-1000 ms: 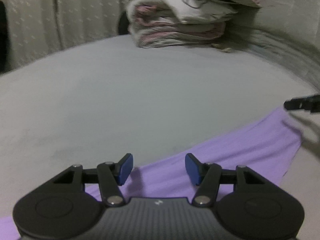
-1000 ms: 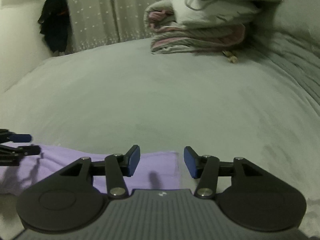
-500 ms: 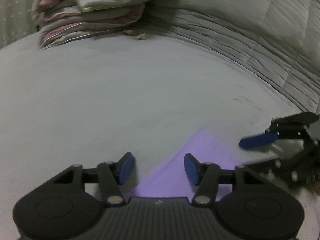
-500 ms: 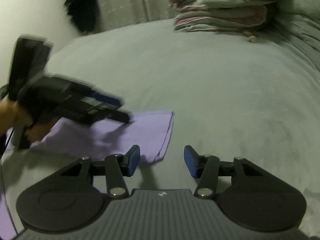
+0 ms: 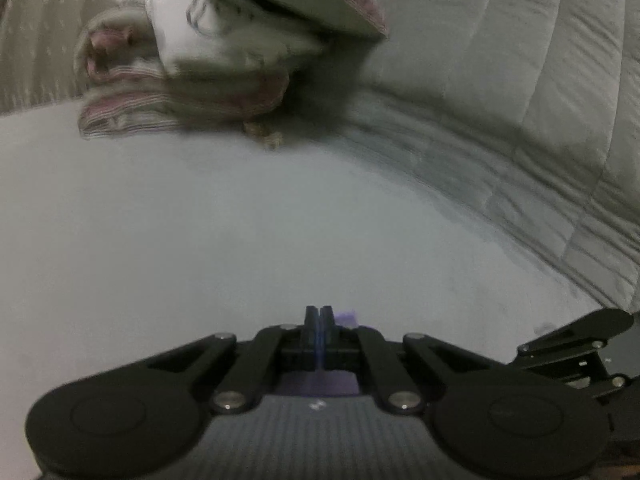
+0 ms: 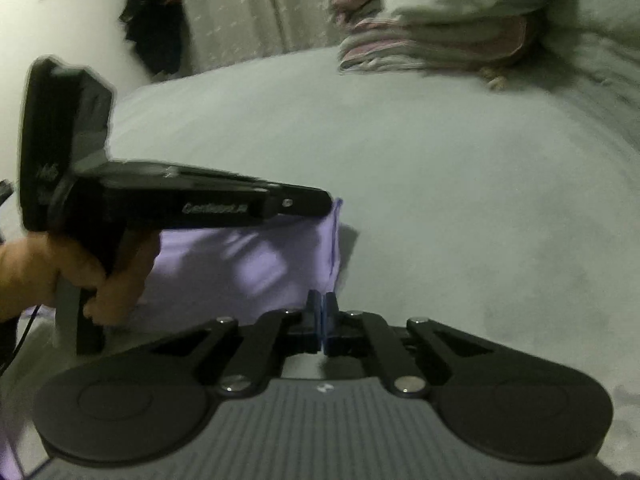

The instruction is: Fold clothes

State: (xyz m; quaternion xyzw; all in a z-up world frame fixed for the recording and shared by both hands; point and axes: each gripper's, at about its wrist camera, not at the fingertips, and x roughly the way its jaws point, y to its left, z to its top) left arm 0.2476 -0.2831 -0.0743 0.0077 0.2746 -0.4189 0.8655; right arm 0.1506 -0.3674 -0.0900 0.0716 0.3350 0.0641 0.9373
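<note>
Dark garment [image 6: 154, 28]: seen hanging at the far left of the right wrist view, against a pale curtain [image 6: 240, 4].
Hand [image 6: 68, 276]: seen wrapped around the handle of the left gripper [image 6: 326, 202], low at the left of the right wrist view.
Left gripper fingers [image 5: 313, 326]: pressed together on a lifted edge of the purple cloth [image 6: 248, 268]; a sliver of purple is seen just beside the tips in the left wrist view.
Purple cloth: spread on the bed [image 6: 440, 160] between the 2 grippers, with its right edge raised and held at 2 points.
Right gripper [image 6: 321, 314]: fingers [image 6: 331, 312] pressed together, pinching the near corner of the purple cloth.
Bed: covered by a plain grey sheet, bare beyond the cloth.
Folded bedding [image 5: 192, 68]: stacked at the far end of the bed, blurred in both views.
Quilted cover [image 5: 540, 100]: seen along the right side of the bed.
</note>
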